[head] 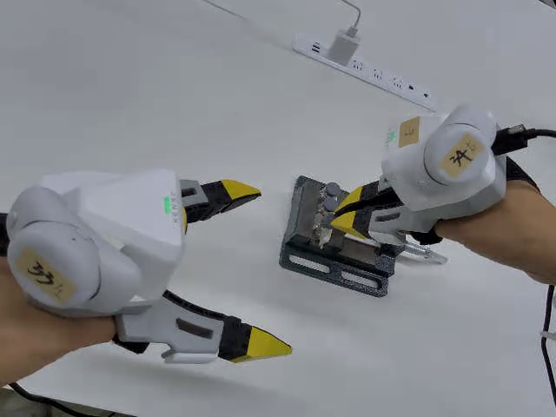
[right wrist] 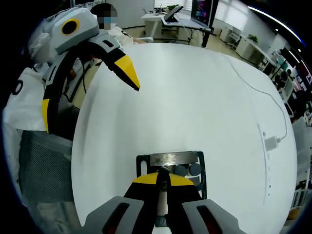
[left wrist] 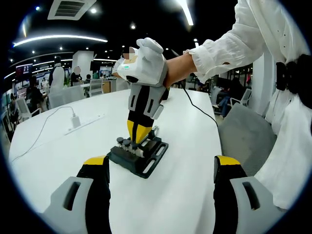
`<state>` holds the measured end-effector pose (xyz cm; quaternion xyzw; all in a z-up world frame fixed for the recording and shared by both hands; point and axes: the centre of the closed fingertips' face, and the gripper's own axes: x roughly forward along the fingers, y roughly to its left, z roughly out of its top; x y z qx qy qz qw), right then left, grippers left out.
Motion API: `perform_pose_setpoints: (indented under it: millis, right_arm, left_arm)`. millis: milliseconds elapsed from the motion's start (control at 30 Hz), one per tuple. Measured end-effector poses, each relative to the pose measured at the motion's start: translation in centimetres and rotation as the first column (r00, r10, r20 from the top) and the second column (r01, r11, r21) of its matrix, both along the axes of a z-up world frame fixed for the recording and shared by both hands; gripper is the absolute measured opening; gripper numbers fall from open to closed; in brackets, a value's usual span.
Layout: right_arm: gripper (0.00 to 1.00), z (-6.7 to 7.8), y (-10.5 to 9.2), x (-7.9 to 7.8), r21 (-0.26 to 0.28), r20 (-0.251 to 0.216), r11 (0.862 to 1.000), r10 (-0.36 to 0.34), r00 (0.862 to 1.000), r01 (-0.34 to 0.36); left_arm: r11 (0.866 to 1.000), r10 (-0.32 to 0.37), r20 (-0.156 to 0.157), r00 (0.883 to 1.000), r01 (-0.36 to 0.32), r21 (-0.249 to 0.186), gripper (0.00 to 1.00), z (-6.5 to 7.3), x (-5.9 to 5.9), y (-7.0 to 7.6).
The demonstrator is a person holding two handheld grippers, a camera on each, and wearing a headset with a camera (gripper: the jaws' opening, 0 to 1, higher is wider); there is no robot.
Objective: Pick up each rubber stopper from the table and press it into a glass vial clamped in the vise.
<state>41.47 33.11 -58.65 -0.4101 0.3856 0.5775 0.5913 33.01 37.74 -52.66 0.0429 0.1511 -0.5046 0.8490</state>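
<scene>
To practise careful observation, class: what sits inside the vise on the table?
Glass vials with grey stoppers stand in a row inside the vise. The right gripper covers part of the row, so what lies under its tips cannot be seen.

Left gripper [head: 263, 268] held level, jaws spread wide; right gripper [head: 340, 222] angled downward, jaws closed together.

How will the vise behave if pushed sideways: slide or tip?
The vise looks low, wide and metallic, so probably heavy for its size and unlikely to tip. The table looks smooth, so a firm sideways push might slide it.
</scene>
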Motion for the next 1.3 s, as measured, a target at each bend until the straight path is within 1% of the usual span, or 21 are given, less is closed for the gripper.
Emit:
perform_pose_setpoints:
  millis: [267,733,933,1133,1300]
  right_arm:
    - [0.01,-0.28,0.03,-0.35,-0.011,-0.001,1.000,0.002,1.000,-0.002]
    - [0.02,-0.30,0.08,-0.07,-0.018,-0.008,1.000,0.014,1.000,-0.014]
    - [0.02,-0.30,-0.04,0.09,-0.004,-0.036,1.000,-0.014,0.999,0.014]
    - [0.02,-0.34,-0.04,0.09,-0.007,-0.041,1.000,-0.016,0.999,0.016]
    - [0.02,-0.36,-0.12,0.17,0.002,-0.058,1.000,-0.029,0.998,0.029]
  left_arm:
    - [1.000,0.000,-0.004,1.000,0.000,-0.003,0.86,-0.04,-0.02,-0.02]
    - [1.000,0.001,0.000,1.000,-0.001,-0.009,0.85,0.12,0.17,-0.09]
    - [1.000,0.003,0.000,1.000,-0.003,-0.008,0.85,0.07,0.13,0.06]
    - [1.000,0.007,0.000,1.000,-0.007,-0.008,0.85,0.08,0.18,0.19]
    - [1.000,0.006,0.001,1.000,-0.006,-0.008,0.85,0.11,0.16,0.16]
